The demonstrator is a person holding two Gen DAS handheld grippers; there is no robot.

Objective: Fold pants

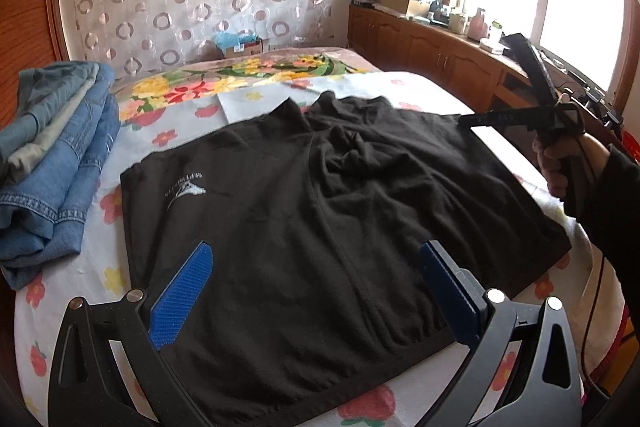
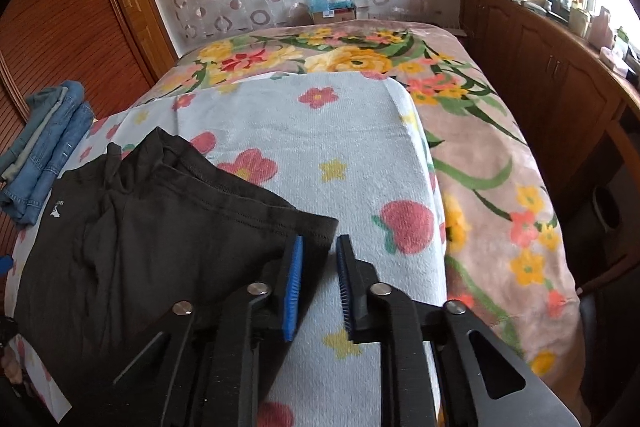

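Black pants [image 1: 320,211] with a small white logo lie folded flat on a flowered blue towel [image 2: 320,139] on the bed. My left gripper [image 1: 316,259] is wide open, hovering over the pants' near edge and holding nothing. My right gripper [image 2: 319,251] is partly open with a narrow gap between its blue pads. It sits just above the corner of the pants [image 2: 160,227] and grips nothing. The right gripper also shows in the left wrist view [image 1: 466,121], at the pants' far right corner.
A stack of folded jeans [image 1: 56,163] lies on the left side of the bed; it shows in the right wrist view too [image 2: 44,147]. A floral blanket [image 2: 500,187] covers the bed. Wooden cabinets [image 1: 440,55] run along the right under the window.
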